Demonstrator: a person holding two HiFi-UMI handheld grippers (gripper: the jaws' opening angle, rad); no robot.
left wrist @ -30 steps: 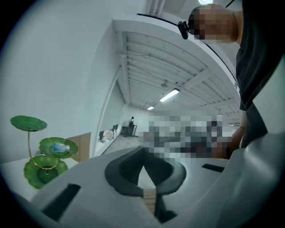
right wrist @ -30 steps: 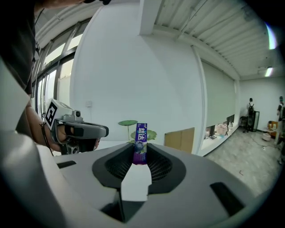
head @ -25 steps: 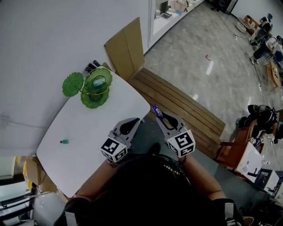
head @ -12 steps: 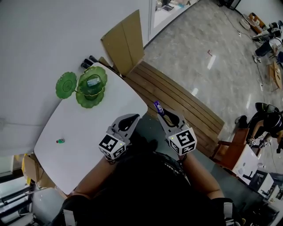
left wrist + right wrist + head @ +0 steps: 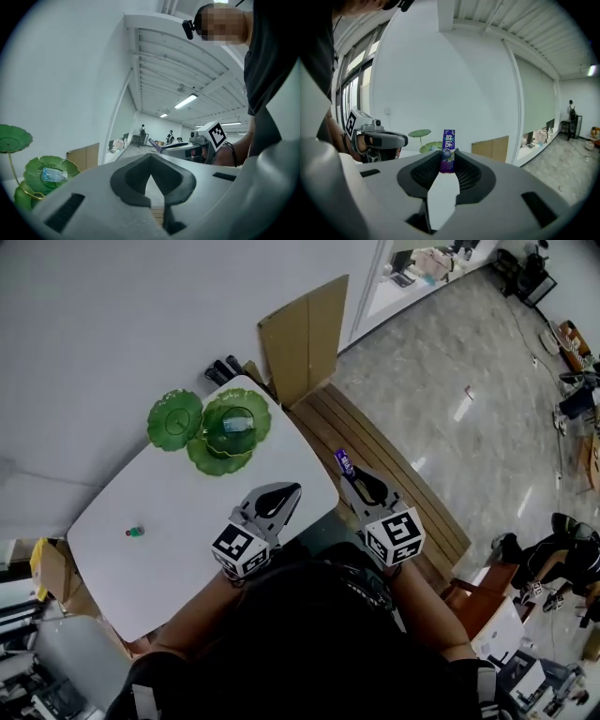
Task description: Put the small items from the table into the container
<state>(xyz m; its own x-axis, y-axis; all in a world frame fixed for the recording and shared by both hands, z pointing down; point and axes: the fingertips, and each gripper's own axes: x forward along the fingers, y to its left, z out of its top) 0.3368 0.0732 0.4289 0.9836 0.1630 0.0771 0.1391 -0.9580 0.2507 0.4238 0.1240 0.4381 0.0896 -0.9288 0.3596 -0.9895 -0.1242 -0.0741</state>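
A green leaf-shaped tiered dish [image 5: 208,457] stands at the far end of the white table [image 5: 187,512], with a clear packet [image 5: 234,424] in its top leaf. A small green item [image 5: 135,532] lies alone on the table's left part. My right gripper [image 5: 349,471] is shut on a purple gum pack [image 5: 343,462], held upright between the pads [image 5: 448,152], just off the table's right corner. My left gripper [image 5: 287,493] hangs over the table's near edge, shut and empty, its tips meeting [image 5: 150,155]. The dish [image 5: 47,173] shows at the left of the left gripper view.
A cardboard sheet [image 5: 305,334] leans on the wall behind the table. A slatted wooden bench [image 5: 403,493] runs along the table's right side. Two black objects [image 5: 223,369] lie at the table's far corner. Chairs and clutter stand on the floor at the far right.
Both grippers have shifted across toward the table; the left one now reaches over its near edge. The right gripper still holds the gum pack.
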